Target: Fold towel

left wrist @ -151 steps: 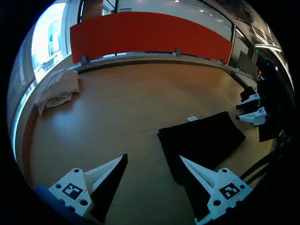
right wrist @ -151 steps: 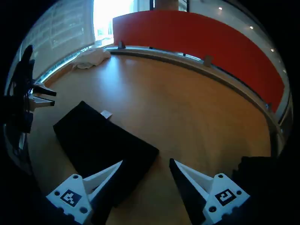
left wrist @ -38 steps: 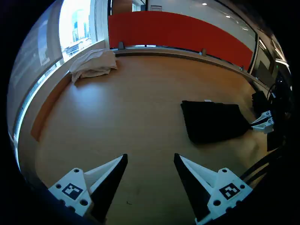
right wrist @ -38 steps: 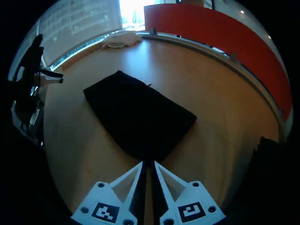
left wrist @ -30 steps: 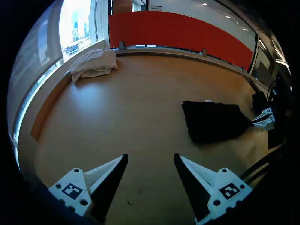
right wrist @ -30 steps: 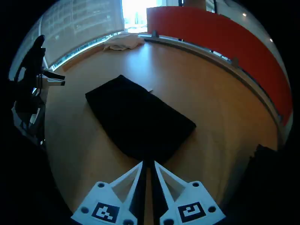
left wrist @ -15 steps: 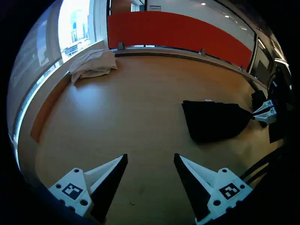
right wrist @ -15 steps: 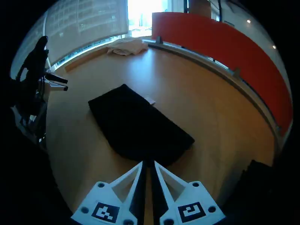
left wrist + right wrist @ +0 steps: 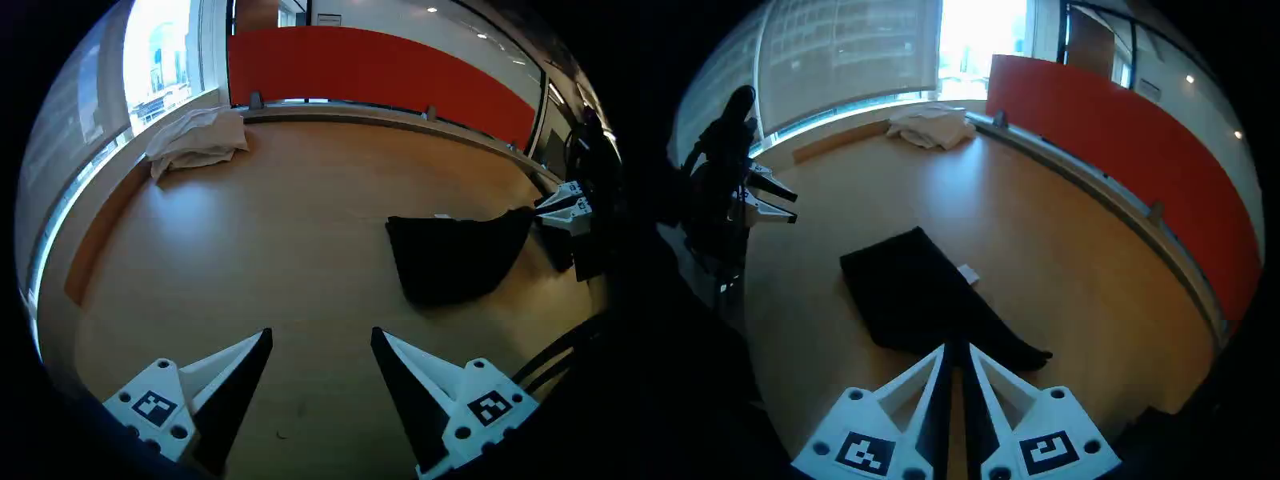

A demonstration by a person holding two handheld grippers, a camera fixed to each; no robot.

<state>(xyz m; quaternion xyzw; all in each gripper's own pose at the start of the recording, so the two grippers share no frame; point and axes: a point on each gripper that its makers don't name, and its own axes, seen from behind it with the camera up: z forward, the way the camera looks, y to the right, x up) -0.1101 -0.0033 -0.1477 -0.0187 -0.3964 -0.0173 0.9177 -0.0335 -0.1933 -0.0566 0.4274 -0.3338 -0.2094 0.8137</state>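
Left gripper view: my left tongs [image 9: 320, 332] hang released above the bare worktop [image 9: 264, 240]. The black towel [image 9: 452, 256] lies right of centre, its long axis running across toward the right tongs [image 9: 564, 210]. Right gripper view: the right tongs [image 9: 958, 348] are clenched on the towel's near corner, and the cloth stretches away up-left. I'd carry that corner low and straight over the far edge, lining up the edges before releasing.
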